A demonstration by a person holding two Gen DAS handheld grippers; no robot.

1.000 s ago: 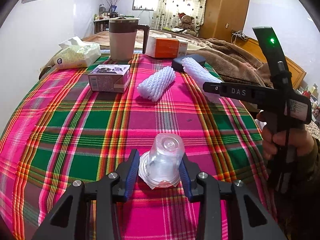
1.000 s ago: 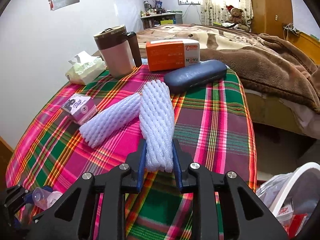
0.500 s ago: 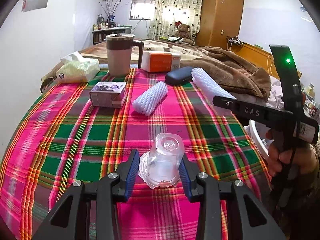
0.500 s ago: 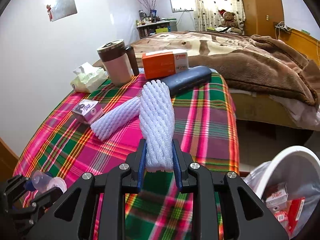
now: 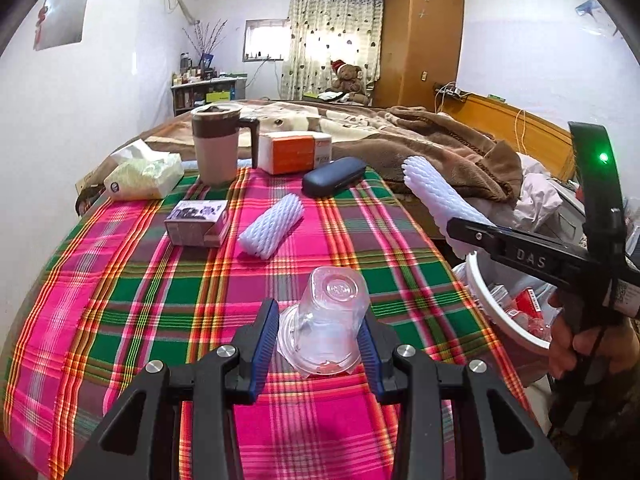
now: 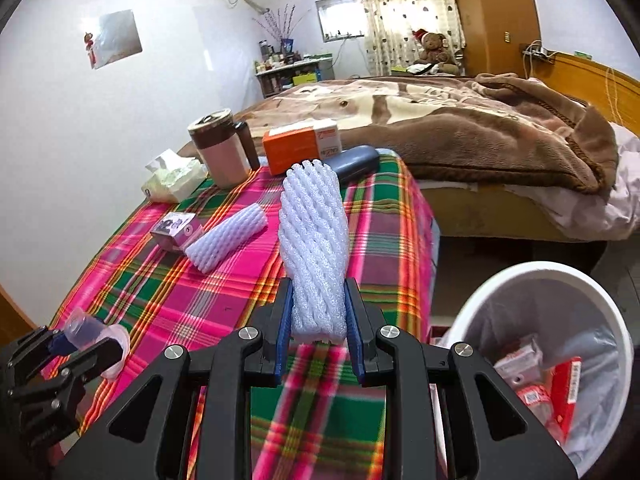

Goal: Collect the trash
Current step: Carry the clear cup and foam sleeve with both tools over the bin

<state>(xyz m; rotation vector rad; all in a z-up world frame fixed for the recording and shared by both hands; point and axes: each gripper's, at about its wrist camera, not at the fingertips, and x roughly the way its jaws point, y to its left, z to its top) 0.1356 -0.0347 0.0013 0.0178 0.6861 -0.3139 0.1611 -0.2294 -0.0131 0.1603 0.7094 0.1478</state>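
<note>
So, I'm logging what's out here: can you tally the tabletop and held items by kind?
Foam fruit nets: 2
Clear plastic cups: 1
Small boxes: 2
Tissue packs: 1
Mugs: 1
Glasses cases: 1
Total: 8

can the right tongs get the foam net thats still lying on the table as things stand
Probably not yet. The right tongs are shut on another foam sleeve, so there is no room for the foam net. Nothing lies over it; dropping the sleeve into the bin first should free them.
</note>
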